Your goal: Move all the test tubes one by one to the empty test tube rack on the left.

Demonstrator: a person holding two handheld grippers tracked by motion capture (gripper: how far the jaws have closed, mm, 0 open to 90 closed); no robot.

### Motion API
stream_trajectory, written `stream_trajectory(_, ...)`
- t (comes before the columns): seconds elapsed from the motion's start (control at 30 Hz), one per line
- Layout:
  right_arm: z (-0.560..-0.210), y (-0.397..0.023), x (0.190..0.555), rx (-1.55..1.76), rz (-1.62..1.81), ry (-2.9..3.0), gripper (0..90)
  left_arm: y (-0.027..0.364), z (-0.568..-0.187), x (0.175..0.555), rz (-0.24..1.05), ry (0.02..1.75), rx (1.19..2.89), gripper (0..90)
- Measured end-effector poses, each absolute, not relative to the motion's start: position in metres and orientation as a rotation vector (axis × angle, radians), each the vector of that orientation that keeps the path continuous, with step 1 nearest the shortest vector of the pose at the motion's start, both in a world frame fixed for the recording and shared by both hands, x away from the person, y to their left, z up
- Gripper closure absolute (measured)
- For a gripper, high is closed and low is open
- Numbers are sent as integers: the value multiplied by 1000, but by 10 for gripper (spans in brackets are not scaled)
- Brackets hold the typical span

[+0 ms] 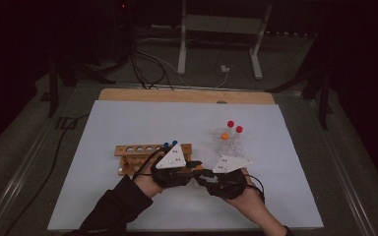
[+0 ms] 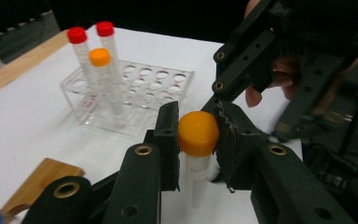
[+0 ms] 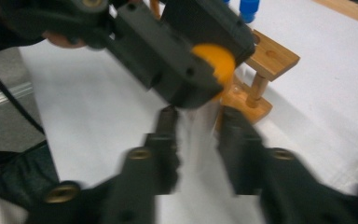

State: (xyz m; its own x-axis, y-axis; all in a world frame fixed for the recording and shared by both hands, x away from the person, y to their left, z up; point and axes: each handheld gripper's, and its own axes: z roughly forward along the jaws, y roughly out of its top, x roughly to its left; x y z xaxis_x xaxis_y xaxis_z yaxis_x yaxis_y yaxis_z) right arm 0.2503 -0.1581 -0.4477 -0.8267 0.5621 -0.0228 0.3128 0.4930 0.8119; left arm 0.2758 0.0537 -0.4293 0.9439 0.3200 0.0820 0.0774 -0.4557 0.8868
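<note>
A clear tube with an orange cap stands upright between the two grippers, near the table's front middle. My left gripper is shut on that cap, one pad on each side. In the right gripper view the tube's clear body runs between the jaws of my right gripper, which stand slightly apart from it. The orange cap shows there under the left gripper's fingers. In the high view the left gripper and right gripper meet tip to tip.
A clear plastic rack behind holds two red-capped tubes and an orange-capped one. A wooden rack with blue-capped tubes stands just left of the grippers. A white mat covers the table.
</note>
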Motion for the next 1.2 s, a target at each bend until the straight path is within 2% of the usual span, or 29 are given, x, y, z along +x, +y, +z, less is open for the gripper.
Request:
stream_trajectory(0.27, -441, -171, 254, 775, 1311, 2399, 482, 69, -415, 272, 337, 285, 2046, 722)
stream_trajectory(0.53, -437, -177, 255, 836, 1341, 2348, 176, 90, -406, 270, 369, 317, 2035, 722)
stream_trajectory(0.6, -436, -178, 256, 854, 1352, 2343, 136, 95, -405, 269, 382, 330, 2037, 722)
stream_trajectory(0.7, -436, -179, 257, 847, 1376, 2358, 24, 104, -402, 269, 400, 350, 2033, 722)
stream_trajectory(1.2, -433, -185, 256, 826, 1423, 2352, 0, 146, -382, 283, 526, 444, 1980, 722)
